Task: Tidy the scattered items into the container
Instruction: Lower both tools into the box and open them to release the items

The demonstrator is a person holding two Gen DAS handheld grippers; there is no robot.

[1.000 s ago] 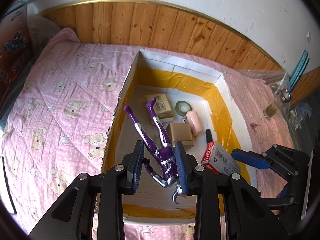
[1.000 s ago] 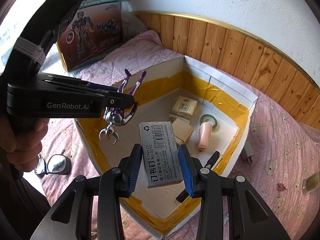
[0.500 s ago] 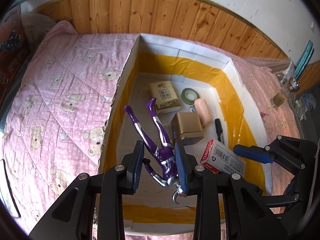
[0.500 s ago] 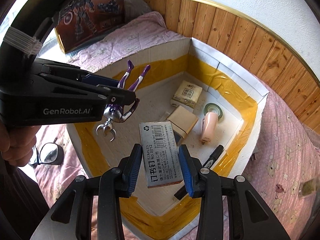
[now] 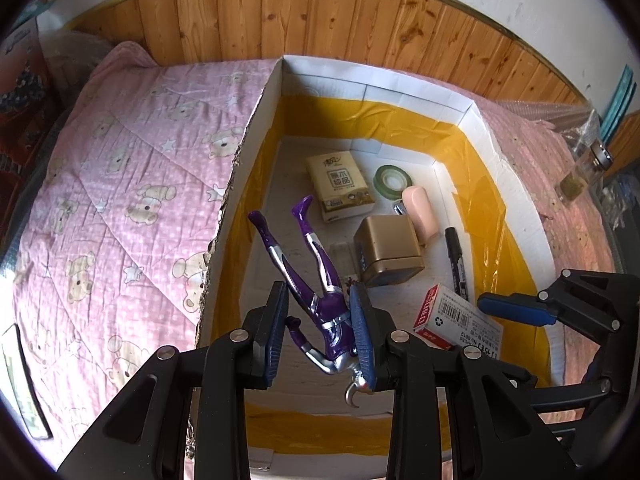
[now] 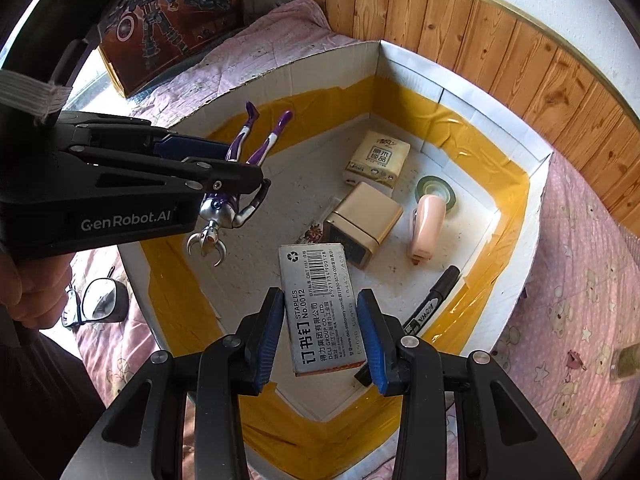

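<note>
Our left jaws clamp the purple figure [image 5: 326,312]; our right jaws grip the staples box [image 6: 320,312]. The figure's head is half hidden behind a pad. Lower right of the frame, the marker [image 6: 432,304] lies partly covered in the carton [image 6: 532,184].

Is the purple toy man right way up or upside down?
Upside down: the purple action figure hangs head-down in the left tongs, legs pointing up.

Box [image 5: 256,128] open on top. Bare floor along its left wall and near end. Far and right floor crowded: tissue pack [image 5: 340,186], tape [image 5: 393,179], gold box [image 5: 390,250], stapler [image 5: 420,212], marker [image 5: 456,258].
</note>
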